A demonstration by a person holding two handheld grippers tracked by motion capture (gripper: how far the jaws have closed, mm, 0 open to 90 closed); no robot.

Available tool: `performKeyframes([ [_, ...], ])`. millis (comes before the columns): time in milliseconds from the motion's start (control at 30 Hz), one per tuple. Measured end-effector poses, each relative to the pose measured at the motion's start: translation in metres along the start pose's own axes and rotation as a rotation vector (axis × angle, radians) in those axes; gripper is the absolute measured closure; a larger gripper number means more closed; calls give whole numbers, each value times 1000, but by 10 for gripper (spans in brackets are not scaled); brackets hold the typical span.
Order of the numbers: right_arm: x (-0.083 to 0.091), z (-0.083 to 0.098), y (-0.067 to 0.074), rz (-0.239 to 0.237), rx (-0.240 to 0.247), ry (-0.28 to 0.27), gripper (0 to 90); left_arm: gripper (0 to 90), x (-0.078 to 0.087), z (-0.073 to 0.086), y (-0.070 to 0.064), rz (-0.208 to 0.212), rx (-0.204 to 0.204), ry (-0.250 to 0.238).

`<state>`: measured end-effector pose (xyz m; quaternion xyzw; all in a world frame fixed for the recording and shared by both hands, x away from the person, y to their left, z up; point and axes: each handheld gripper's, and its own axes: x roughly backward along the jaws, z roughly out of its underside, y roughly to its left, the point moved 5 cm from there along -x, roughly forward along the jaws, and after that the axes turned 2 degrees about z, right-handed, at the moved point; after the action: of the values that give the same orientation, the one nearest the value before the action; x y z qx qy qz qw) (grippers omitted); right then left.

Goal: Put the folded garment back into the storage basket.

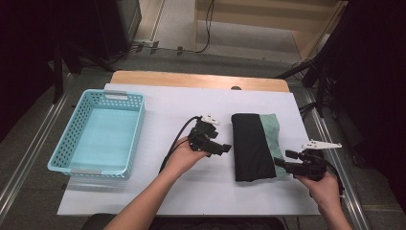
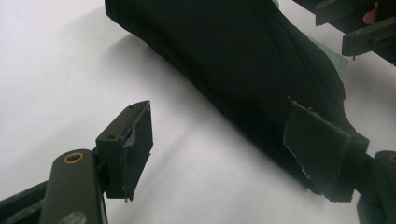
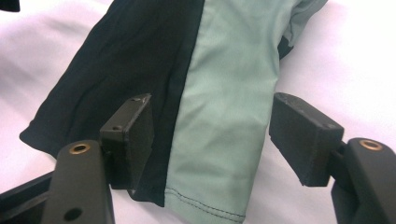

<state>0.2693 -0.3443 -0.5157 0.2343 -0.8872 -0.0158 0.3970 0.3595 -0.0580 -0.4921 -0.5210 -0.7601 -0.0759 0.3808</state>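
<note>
Lying folded on tabletop point(image 1: 158, 191), garment point(image 1: 251, 146): light, soft, limp, best pinched at hem edge; left tongs point(image 1: 229, 148) and right tongs point(image 1: 279, 162) wide, empty.

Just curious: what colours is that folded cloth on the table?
The folded cloth is black and pale green, clearest in the right gripper view.

the white table cover point(image 1: 191, 191) was brightly and evenly lit from above, while the room around it fell into near-black. soft shadows lay under the folded garment point(image 2: 224, 51) and the blue basket point(image 1: 98, 132). the high view was grainy and slightly soft. both gripper views were sharper, the white surface nearly overexposed.
</note>
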Motion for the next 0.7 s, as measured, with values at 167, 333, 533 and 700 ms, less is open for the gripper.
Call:
performKeyframes([
  [167, -4, 2, 0, 1, 24, 4, 262, 188, -1, -3, 1, 4, 4, -37],
  [333, -12, 3, 2, -53, 23, 19, 124, 137, -6, -2, 2, 20, 14, -28],
  [533, -23, 4, 3, -49, 55, 41, 88, 138, -12, -2, 3, 7, -2, -16],
  [700, -33, 5, 0, -22, 69, 64, 89, 138, -17, -5, 6, -7, -5, -18],
])
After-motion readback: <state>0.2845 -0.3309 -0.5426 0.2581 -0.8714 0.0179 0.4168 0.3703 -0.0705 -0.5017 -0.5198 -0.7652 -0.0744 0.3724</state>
